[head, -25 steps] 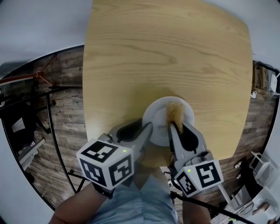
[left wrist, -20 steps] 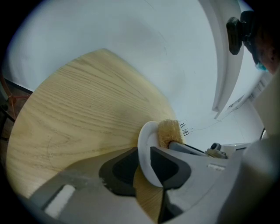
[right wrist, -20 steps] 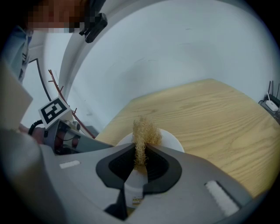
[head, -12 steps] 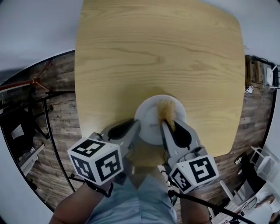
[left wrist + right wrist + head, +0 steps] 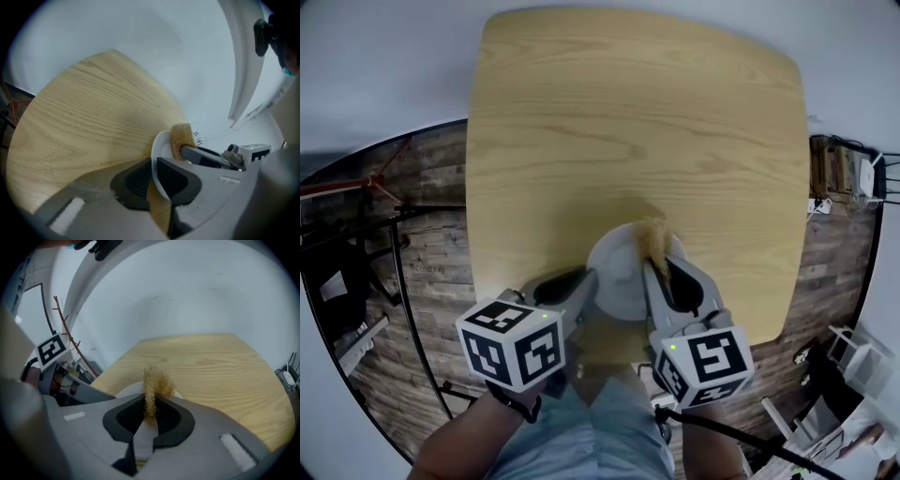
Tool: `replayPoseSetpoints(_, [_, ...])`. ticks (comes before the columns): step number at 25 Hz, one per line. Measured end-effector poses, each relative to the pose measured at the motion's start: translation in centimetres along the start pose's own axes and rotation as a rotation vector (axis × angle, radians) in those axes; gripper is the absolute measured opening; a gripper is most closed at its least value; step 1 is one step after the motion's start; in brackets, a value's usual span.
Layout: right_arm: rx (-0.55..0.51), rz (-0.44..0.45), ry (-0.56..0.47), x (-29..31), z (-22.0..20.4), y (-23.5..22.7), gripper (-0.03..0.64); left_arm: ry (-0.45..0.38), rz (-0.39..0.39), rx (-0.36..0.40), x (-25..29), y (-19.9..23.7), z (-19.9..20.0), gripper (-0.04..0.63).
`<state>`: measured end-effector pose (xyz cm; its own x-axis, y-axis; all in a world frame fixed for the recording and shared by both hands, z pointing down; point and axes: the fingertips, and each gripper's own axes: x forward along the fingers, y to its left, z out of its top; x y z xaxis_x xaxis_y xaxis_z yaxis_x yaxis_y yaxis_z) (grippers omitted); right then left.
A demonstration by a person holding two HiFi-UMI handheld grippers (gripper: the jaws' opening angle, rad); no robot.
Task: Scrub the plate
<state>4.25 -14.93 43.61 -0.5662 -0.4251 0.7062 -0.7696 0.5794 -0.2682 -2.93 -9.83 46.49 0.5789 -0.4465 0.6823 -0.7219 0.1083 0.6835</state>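
Over on the left, the left gripper (image 5: 153,173) is angling down at the near side of the table (image 5: 628,122), its marker cube facing up at the head camera. Its jaws have just been closing, and the left gripper view is showing why: the thin white rim of the plate (image 5: 161,145) is standing right between the two dark pads, and they are pinching it. So the plate is being held by its near-left edge, directly ahead of those jaws, sitting on the wood close to the table's near edge.

Moving across the plate, the dish itself is lying between the two tools, reaching forward from both sets of tips. The only thing showing in it is the scourer (image 5: 653,239), a tan, fibrous wad lying over the plate's far part and poking past the far rim.

Now to the right. The right gripper (image 5: 151,411) is pointing down just beside the left one, the two tools nearly side by side. Its jaws are pressed together on the scourer's near end, the fibres squeezed thin between the pads and fluffing out beyond the tips. From this tool's own view the plate is peeking out just under and ahead of the jaws, with bare table stretching away beyond.
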Motion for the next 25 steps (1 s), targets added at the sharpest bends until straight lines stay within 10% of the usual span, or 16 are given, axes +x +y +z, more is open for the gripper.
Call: replayPoseSetpoints(25, [-0.063,0.247,0.169,-0.9,-4.7,6.9,0.041,-0.063,-0.008,-0.021,0.4,0.2,1.1,0.058])
